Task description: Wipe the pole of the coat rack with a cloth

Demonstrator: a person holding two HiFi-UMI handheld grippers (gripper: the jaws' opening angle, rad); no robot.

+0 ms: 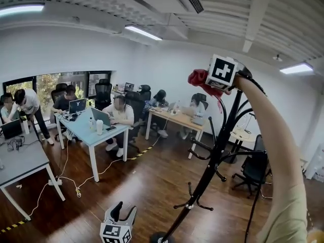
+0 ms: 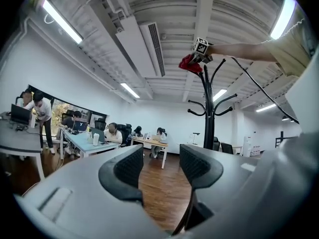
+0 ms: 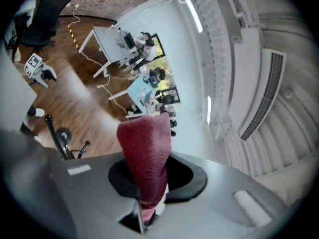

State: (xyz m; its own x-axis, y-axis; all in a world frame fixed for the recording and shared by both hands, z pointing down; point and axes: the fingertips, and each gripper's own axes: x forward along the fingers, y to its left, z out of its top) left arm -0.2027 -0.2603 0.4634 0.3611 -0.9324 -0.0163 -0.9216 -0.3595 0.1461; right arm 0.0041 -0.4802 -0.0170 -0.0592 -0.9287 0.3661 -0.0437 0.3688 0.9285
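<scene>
The black coat rack pole [image 1: 212, 163] rises from its base at the bottom of the head view, leaning right toward its top. My right gripper [image 1: 215, 82] is held up at the top of the rack, shut on a dark red cloth [image 1: 201, 78] that hangs beside the uppermost hooks. In the right gripper view the cloth [image 3: 146, 151] stands up between the jaws of that gripper [image 3: 149, 180]. My left gripper [image 1: 119, 221] hangs low near the floor, open and with nothing in it. From the left gripper [image 2: 159, 171] view the pole [image 2: 208, 118] and cloth [image 2: 189, 63] are far ahead.
Curved hooks [image 1: 200, 148] stick out from the pole at several heights. A black office chair [image 1: 250, 168] stands right of the rack. Desks [image 1: 93, 135] with seated people fill the left and back of the room. Cables [image 1: 71, 184] lie on the wooden floor.
</scene>
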